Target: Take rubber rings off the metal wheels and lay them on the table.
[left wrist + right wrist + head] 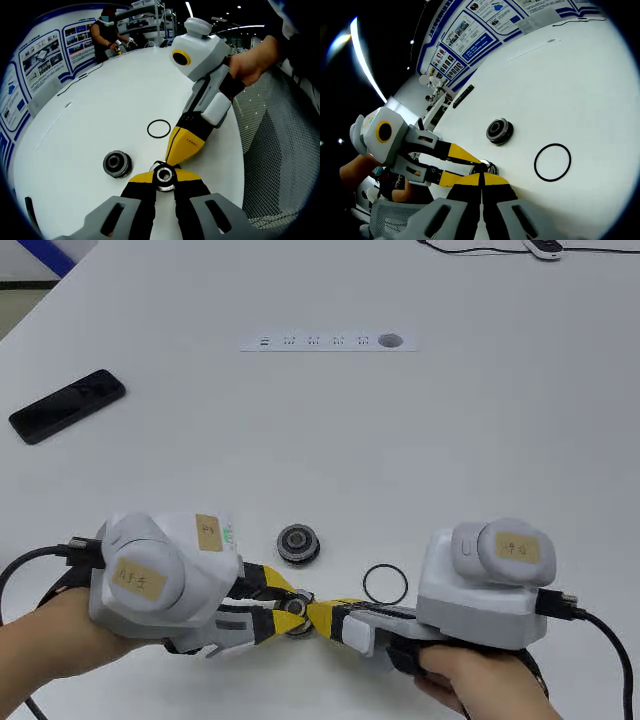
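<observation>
- A black phone (67, 405) lies far left on the white table (480, 430), well apart from the work.
- My left gripper (292, 605) reaches in from the left at the near edge, its 2 yellow-and-black jaws closed on a metal wheel (164, 176), 1 jaw on each side.
- A second wheel (298, 543) sits on the table just beyond that one, touching nothing.
- A white power strip (328, 341) lies farther back, near the middle.
- My right gripper (482, 176) comes in from the right, its 2 jaws pressed together with the tips against the rim of the held wheel. I cannot tell whether they catch any rubber.
- 1 loose rubber ring (385, 584) lies flat on the table, just beside the right gripper's jaws and right of the second wheel.
</observation>
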